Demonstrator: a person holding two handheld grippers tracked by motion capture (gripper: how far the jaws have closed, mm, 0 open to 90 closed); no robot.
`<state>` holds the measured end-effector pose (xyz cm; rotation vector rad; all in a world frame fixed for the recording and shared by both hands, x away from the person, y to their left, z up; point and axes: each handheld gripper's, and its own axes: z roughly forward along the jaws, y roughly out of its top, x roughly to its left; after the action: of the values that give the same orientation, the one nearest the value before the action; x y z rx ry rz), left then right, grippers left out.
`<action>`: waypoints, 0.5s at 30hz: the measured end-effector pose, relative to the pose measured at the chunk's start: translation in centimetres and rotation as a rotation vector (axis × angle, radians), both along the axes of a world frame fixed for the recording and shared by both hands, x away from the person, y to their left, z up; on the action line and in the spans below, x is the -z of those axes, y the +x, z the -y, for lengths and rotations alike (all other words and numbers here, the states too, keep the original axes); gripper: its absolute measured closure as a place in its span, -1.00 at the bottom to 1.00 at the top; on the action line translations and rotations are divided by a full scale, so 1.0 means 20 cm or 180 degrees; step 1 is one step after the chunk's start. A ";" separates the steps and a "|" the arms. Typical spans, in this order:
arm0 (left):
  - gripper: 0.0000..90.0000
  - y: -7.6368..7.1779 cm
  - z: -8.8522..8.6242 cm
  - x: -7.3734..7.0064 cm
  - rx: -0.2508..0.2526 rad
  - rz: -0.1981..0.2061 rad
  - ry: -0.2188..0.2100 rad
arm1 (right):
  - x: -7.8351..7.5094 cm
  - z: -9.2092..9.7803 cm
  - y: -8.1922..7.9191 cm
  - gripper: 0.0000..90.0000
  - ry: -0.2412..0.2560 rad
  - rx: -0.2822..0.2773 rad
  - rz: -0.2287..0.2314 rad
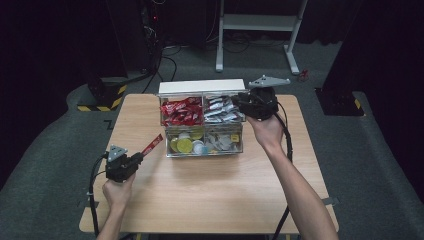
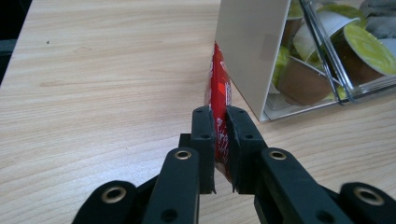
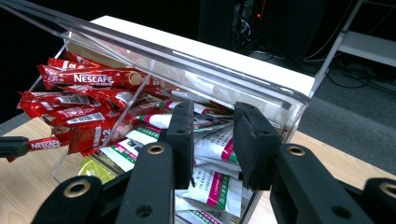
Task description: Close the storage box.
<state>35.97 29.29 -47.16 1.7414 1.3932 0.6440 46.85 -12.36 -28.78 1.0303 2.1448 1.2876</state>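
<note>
Left gripper [image 1: 141, 156] is sitting low over the table [image 1: 210, 190], left of the box [image 1: 204, 148], jaws clamped on a red sachet [image 1: 152, 144]. In the left gripper view the sachet [image 2: 219, 100] is standing on edge between the pads, its far end reaching toward the box's white wall [image 2: 250, 51]; whether it is touching that wall cannot be told. Yellow-lidded cups [image 2: 366, 46] are lying in the near compartment. Box is holding red sachets [image 1: 181, 111] back left, white sachets [image 1: 220, 111] back right. Right gripper [image 1: 242, 103] is hovering at the box's back right corner, jaws apart, holding nothing. In the right gripper view the jaws are framing white sachets [image 3: 215, 184] under the raised clear lid [image 3: 154, 49].
</note>
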 end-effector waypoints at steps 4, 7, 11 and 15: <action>0.83 0.01 0.00 0.02 -0.0007 -0.0051 0.0010 | 0.00 0.00 0.00 0.52 -0.0001 0.0001 0.0001; 0.83 0.01 0.00 0.04 -0.0022 -0.0074 0.0004 | 0.00 0.00 0.00 0.52 -0.0002 0.0002 0.0000; 0.82 0.01 0.00 0.06 -0.0035 -0.0089 0.0012 | 0.00 0.00 0.00 0.52 -0.0002 0.0002 -0.0001; 0.82 0.02 0.00 0.06 -0.0027 -0.0119 0.0015 | 0.00 0.00 0.00 0.52 -0.0002 0.0002 0.0001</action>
<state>36.37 29.23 -48.43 1.7603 1.4262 0.6229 46.83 -12.35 -28.78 1.0307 2.1443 1.2866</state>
